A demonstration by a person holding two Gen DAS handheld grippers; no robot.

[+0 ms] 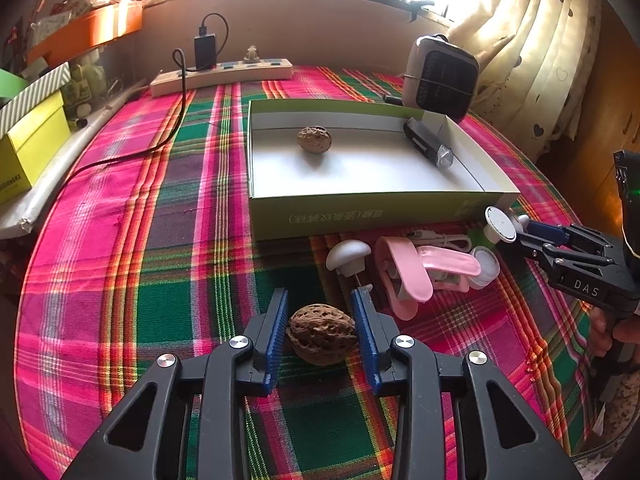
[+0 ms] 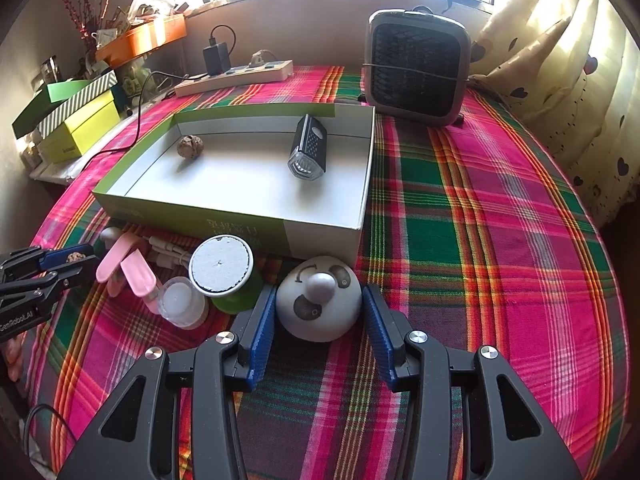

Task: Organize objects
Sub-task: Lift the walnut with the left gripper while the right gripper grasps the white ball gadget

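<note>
**Left wrist view: a walnut sits between the blue fingers**

Left wrist view shows the left gripper (image 1: 322, 320) low over the checked cloth (image 1: 160, 220). A brown walnut (image 1: 322, 334) sits between its blue fingers (image 1: 277, 332). One finger seems to touch the nut, but I cannot tell if it is squeezed tight.

Right wrist view shows the right gripper (image 2: 319, 314) with a white round toy (image 2: 319, 300) between its two fingers. The toy has dark spots and a grey nose. The fingers are right beside it, but I cannot tell if they press it.

Behind both is the open box (image 2: 320, 228). Inside it lie another walnut (image 2: 190, 146) and a small black light (image 2: 308, 154).

Just in front of the box lie a pink clip (image 1: 416, 276), a little clear jar (image 2: 182, 306) and a white round pad (image 2: 221, 264).
</note>
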